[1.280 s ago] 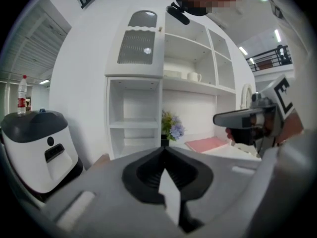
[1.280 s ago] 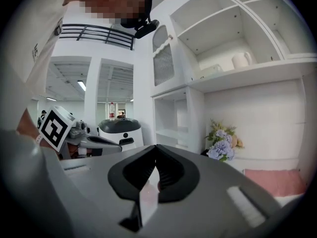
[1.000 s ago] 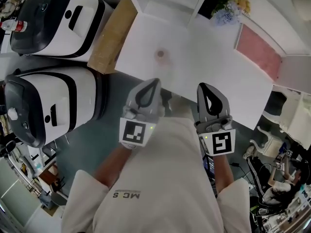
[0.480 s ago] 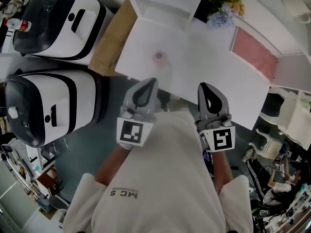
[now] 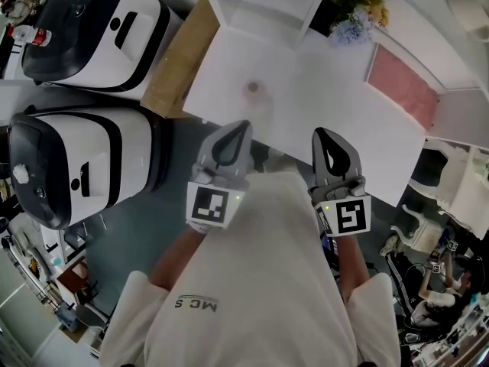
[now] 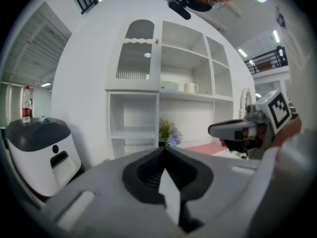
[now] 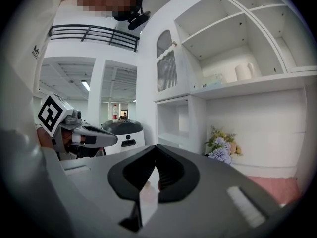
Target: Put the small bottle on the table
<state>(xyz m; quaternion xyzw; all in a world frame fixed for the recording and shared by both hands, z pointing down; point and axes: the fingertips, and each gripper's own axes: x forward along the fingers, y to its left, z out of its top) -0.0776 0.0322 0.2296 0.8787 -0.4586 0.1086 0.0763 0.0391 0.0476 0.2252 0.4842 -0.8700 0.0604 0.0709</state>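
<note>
A small bottle (image 5: 253, 89) with a pinkish top stands on the white table (image 5: 321, 105), seen from above in the head view. Both grippers are held close to the person's chest, over the table's near edge and well short of the bottle. My left gripper (image 5: 232, 138) points at the table with its jaws together and nothing between them; its tips (image 6: 163, 151) meet in its own view. My right gripper (image 5: 330, 145) is beside it, also shut and empty, its tips (image 7: 156, 148) closed to a point.
Two black-and-white machines (image 5: 88, 29) (image 5: 72, 163) stand left of the table, one carrying a red-labelled bottle (image 5: 34, 35). A brown board (image 5: 177, 56) leans at the table's left edge. A white shelf unit (image 5: 260, 2), flowers (image 5: 355, 10) and a pink mat (image 5: 403, 82) are at the back.
The head view has shifted slightly. Both grippers stay shut and in about the same place, and the small bottle has not moved.
</note>
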